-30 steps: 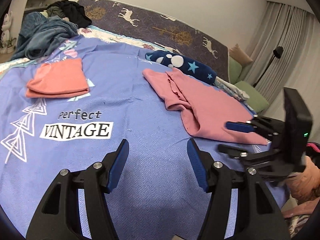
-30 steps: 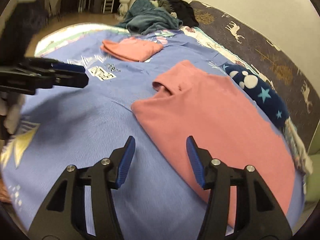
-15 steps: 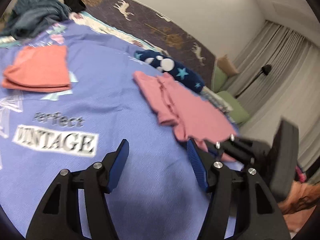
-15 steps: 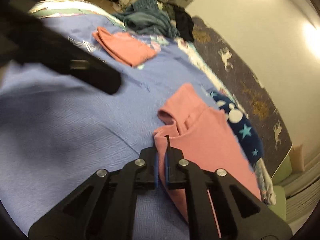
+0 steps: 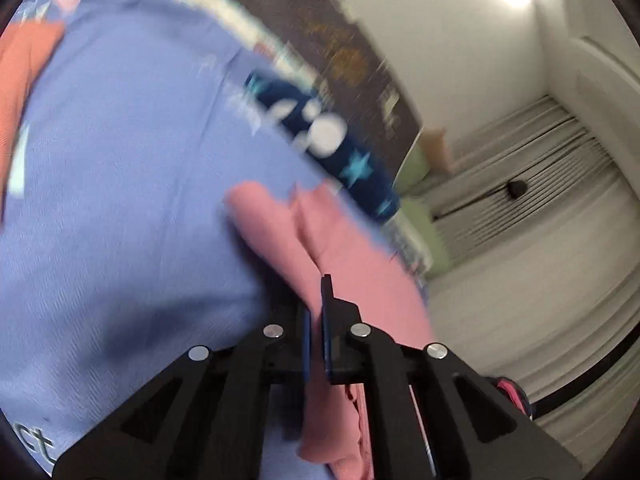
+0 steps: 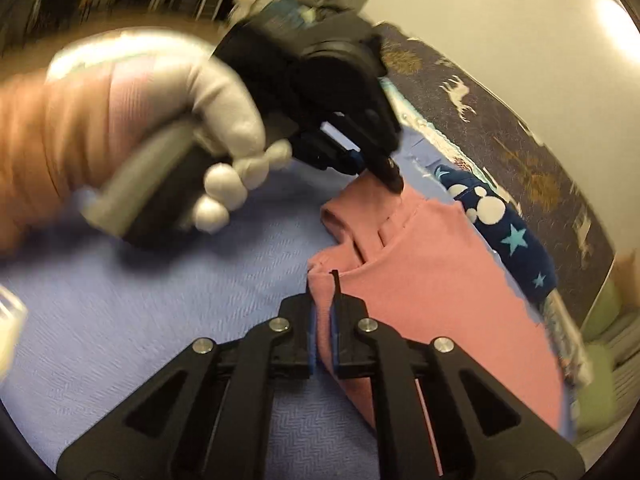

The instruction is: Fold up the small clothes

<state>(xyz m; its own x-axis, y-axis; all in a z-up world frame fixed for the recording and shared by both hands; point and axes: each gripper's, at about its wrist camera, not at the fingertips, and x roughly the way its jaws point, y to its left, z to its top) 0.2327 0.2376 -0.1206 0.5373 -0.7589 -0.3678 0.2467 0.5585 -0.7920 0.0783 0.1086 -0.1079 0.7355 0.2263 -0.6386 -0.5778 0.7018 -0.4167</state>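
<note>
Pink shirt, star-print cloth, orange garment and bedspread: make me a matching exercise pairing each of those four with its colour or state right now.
Things:
1. pink shirt
2. star-print cloth
3. orange garment
4. bedspread

Descriptions:
A. lavender blue, spread under everything
B. pinched at its edge by both claws
C. navy, lying along the far side of the shirt
D. at the left edge of the left wrist view, touched by neither claw

Pairs: 1-B, 2-C, 3-D, 4-A

The left claw and the right claw are each shut on the shirt's fabric.
</note>
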